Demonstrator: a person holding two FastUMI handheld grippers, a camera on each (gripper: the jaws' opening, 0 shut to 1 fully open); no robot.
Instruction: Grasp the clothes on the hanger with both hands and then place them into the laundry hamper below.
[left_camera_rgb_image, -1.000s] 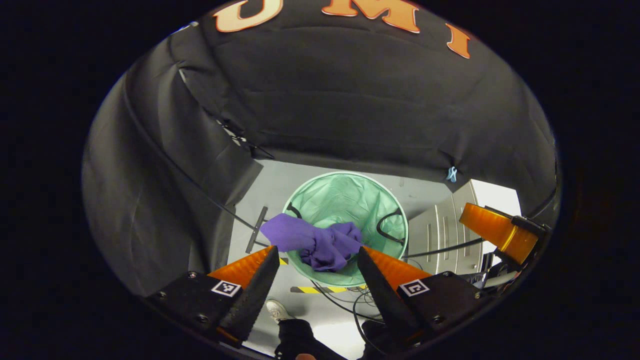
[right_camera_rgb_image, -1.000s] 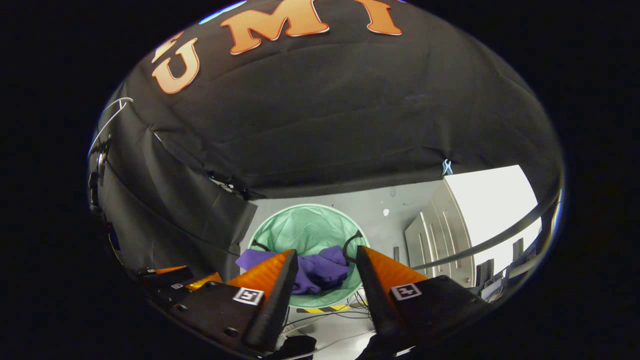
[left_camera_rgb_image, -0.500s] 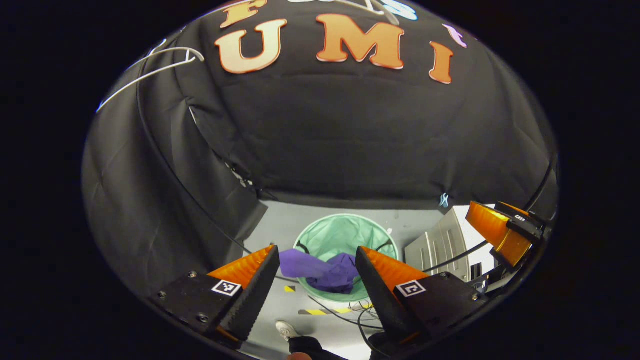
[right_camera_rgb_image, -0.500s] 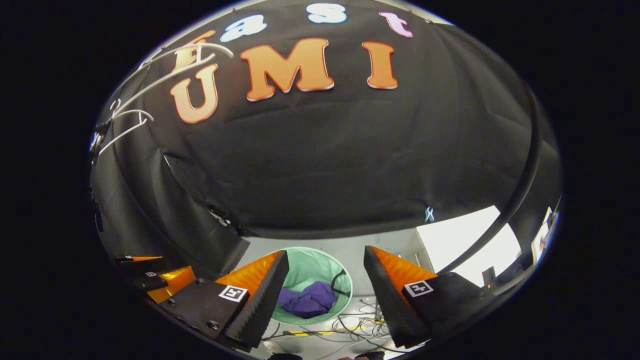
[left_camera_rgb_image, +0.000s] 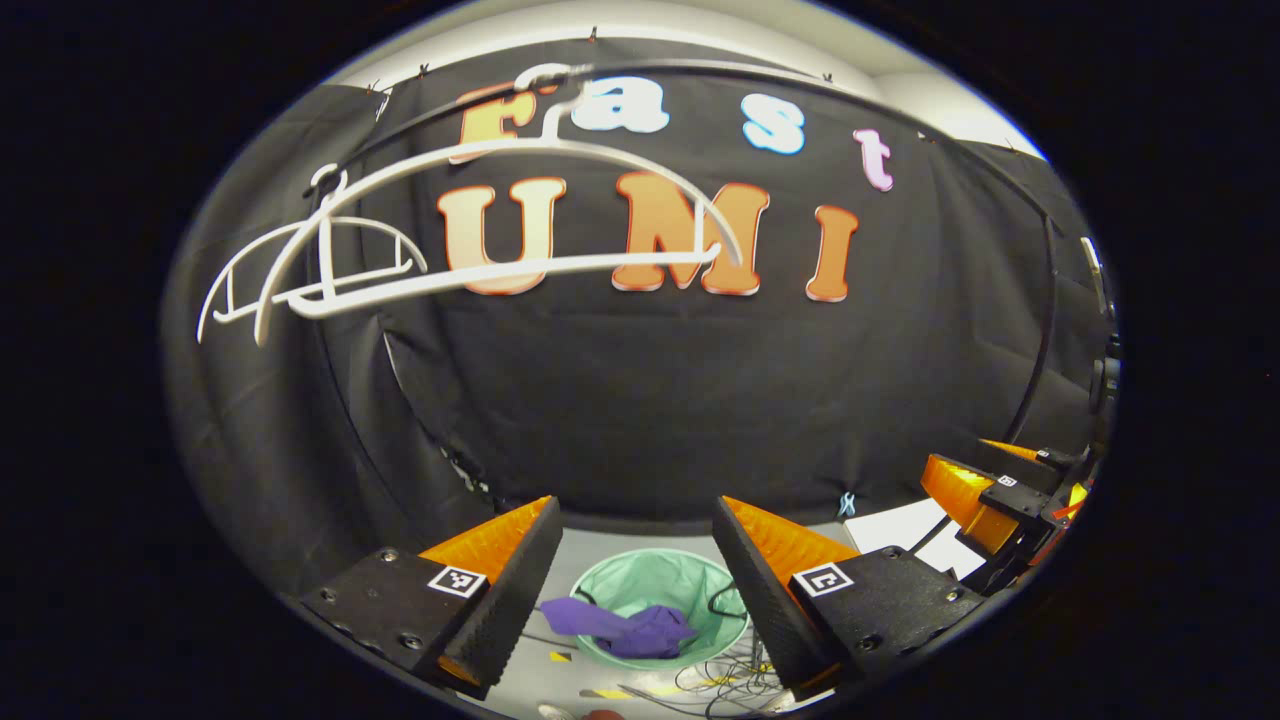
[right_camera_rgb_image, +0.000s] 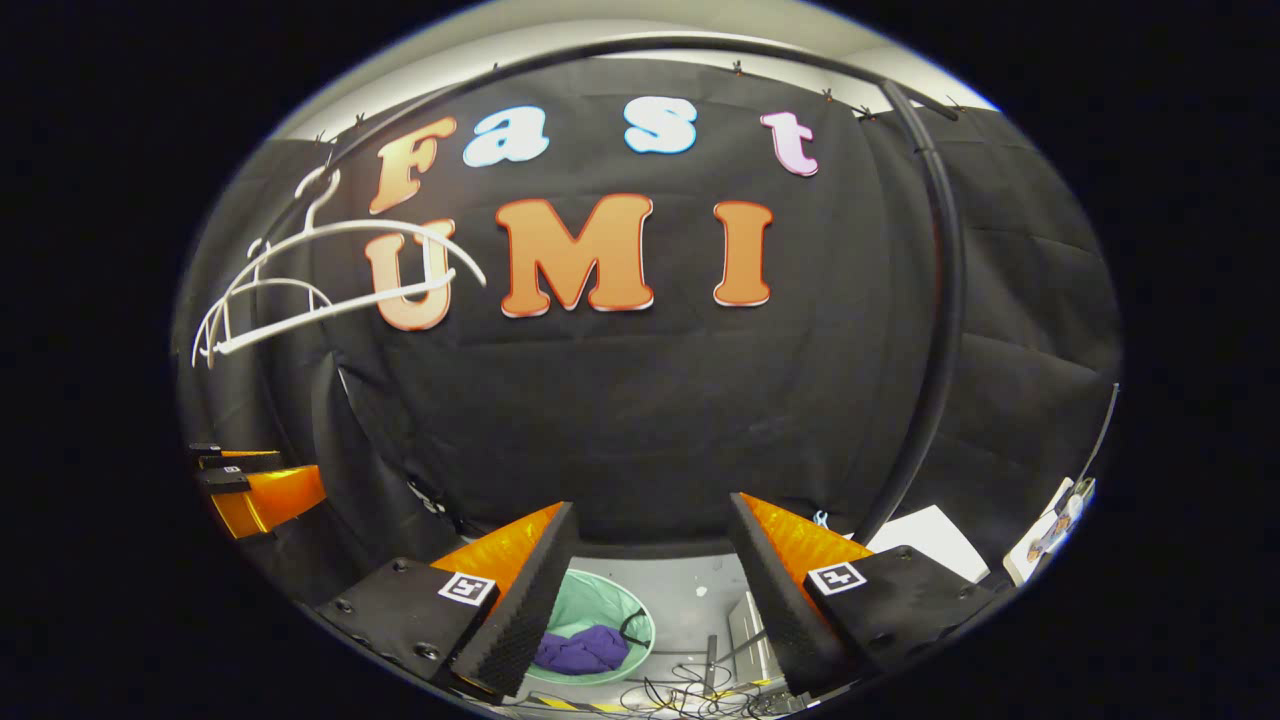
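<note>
Both grippers are up high and empty-handed: the left gripper (left_camera_rgb_image: 632, 520) has its fingers spread wide with nothing between them, and the right gripper (right_camera_rgb_image: 650, 525) is just as wide apart, gripping nothing. Down below, the purple clothes (left_camera_rgb_image: 620, 627) lie bunched in the green laundry hamper (left_camera_rgb_image: 690, 585), one end draped over its near rim, with loose cables (left_camera_rgb_image: 715, 680) on the floor beside it. Up top, bare white hangers (left_camera_rgb_image: 480, 270) dangle from the black rail (right_camera_rgb_image: 940, 300) against the booth wall.
</note>
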